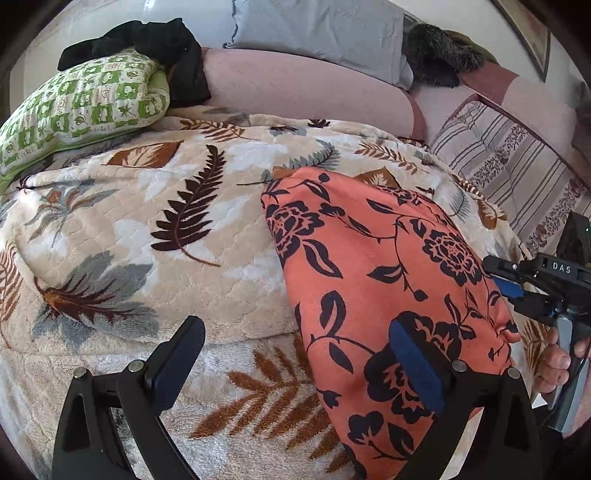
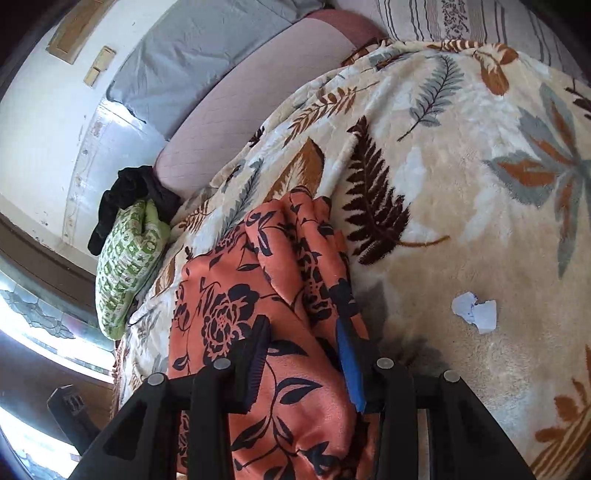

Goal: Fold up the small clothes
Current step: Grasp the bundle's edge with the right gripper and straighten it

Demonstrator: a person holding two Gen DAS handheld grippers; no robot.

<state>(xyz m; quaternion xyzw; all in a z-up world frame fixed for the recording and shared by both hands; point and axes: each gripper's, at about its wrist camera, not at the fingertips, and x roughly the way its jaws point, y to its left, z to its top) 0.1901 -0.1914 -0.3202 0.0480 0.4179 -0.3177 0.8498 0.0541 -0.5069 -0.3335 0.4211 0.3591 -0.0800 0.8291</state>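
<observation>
Garment: an orange cloth with black flowers (image 1: 388, 280) lies on the leaf-print blanket (image 1: 147, 229) that covers the bed, laid out lengthwise toward the near edge; in the right wrist view its far end is bunched into folds (image 2: 306, 229).
Left hand-held gripper: the left hand-held gripper (image 1: 295, 365) stands wide apart with nothing between its pads. Its right finger, with the blue pad (image 1: 417, 365), is over the cloth; whether it touches cannot be told. The other finger is above bare blanket.
Right hand-held gripper: the right hand-held gripper (image 2: 303, 362) has the cloth running between its 2 fingers. The jaws are partly apart, and it cannot be told whether the pads press the fabric.
Right hand seen from the left: at the cloth's right edge the right hand-held gripper's black body is marked "DAS", with a person's fingers (image 1: 557, 365) around its handle.
Paper: a crumpled white scrap (image 2: 474, 312) lies on the blanket, apart from the cloth to its right.
Head of the bed: a green-and-white patterned pillow (image 1: 77, 107) with a black garment (image 1: 147, 40) heaped on it, a pink bolster (image 1: 295, 85) beside them, and a grey pillow (image 1: 325, 29) behind.
Far side: a striped cushion (image 1: 509, 173) lies beyond the blanket's right edge.
</observation>
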